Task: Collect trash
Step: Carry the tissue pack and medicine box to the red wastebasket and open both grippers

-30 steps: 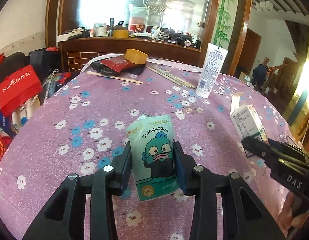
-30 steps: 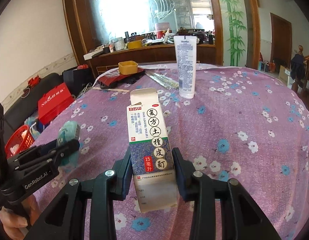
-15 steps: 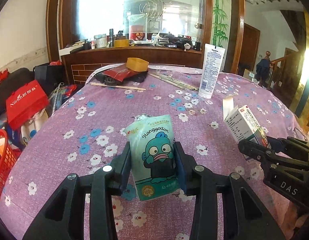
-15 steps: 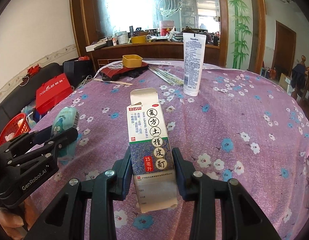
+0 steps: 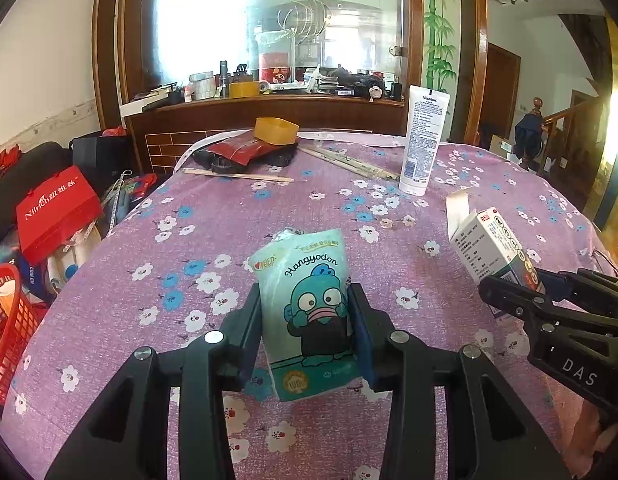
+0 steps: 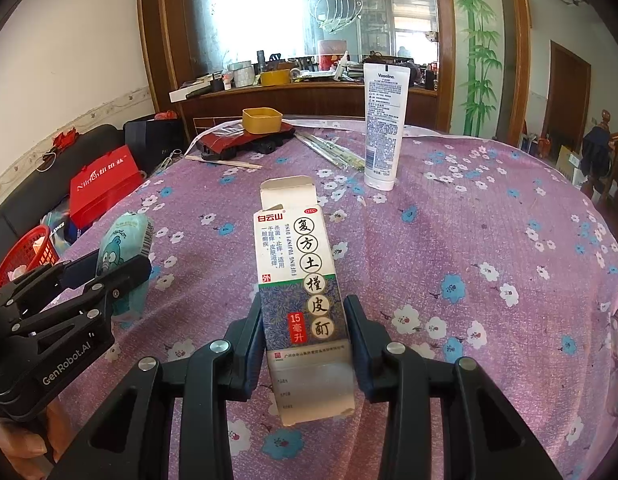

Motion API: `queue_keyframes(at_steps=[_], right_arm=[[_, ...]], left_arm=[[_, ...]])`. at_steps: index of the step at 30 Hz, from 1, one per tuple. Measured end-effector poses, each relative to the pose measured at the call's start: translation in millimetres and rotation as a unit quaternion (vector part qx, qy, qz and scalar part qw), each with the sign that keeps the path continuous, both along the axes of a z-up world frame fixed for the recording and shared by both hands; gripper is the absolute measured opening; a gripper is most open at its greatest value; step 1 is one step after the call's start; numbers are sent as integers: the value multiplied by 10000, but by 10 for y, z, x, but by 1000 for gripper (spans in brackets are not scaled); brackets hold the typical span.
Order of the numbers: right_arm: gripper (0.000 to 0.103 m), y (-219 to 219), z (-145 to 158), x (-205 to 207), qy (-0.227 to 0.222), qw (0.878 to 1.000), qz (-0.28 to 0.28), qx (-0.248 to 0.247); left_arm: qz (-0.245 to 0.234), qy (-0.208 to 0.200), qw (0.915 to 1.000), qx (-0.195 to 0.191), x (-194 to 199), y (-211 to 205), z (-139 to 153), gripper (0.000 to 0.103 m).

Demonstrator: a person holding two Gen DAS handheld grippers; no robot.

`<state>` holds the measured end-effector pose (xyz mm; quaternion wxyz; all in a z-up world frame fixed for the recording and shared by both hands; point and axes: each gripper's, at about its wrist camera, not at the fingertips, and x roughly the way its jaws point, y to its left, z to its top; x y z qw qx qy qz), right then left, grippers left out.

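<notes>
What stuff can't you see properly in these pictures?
- Bottom of the tissue pack: left wrist view, its sides covered by the left gripper jaws.
- Far side of the medicine box: right wrist view, turned away; the small print is too tiny.
- Red basket: left wrist view, cut off by the picture edge.
- Shelf clutter: right wrist view, too small to name.
</notes>
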<state>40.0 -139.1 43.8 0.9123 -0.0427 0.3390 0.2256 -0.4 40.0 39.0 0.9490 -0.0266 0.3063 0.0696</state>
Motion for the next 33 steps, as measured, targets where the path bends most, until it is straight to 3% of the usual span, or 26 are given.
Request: queue_keyframes(at_steps=[6,13,21,26,33], right_arm=[[41,-17,15,-13,-63,10000,-25,20],[41,84,96,-61,50,9999,46,153],[41,963,417,-425,413,9918,1111,488],[41,1811,640,-646,643,9750,1983,764],[42,3108,631,-802,1020,9521,2714,970]], left_arm=[[-3,-21,10000,-49,-12,19,14,39],[-104,53,9987,-505,-302,242,214,39],[577,-239,9956,-701,-1009,1134,736,40],[1390,-359,9839,-1062,-1498,2026,790,40],[2469,-313,9538,-1683,-1968,3229,486,40]])
